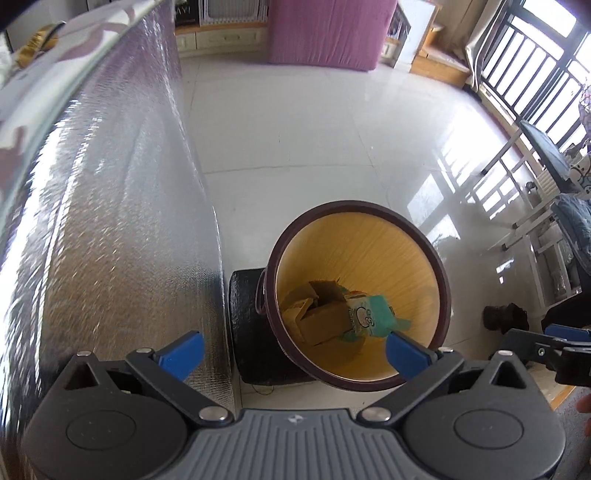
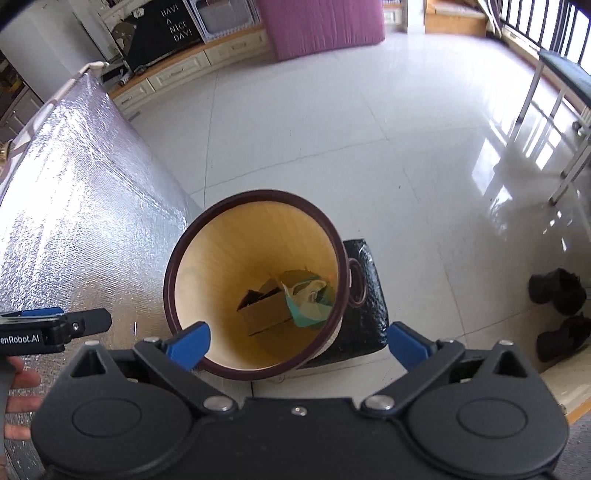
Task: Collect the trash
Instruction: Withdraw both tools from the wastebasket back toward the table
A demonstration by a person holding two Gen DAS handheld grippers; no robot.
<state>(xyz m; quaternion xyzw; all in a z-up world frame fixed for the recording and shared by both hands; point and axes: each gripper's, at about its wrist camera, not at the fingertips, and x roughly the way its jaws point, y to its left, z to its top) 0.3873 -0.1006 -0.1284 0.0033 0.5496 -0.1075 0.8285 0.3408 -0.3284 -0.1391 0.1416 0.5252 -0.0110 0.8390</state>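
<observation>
Trash half-hidden deep in bin, both grippers wide, empty.

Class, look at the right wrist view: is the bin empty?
No: the bin holds a cardboard box and a green packet at its bottom.

Glossy tiled floor; wood-grain bin interior; crinkly foil sheet.

A black board reads "HAVE A NICE DAY!"; the left gripper "enRobot.AI"
</observation>
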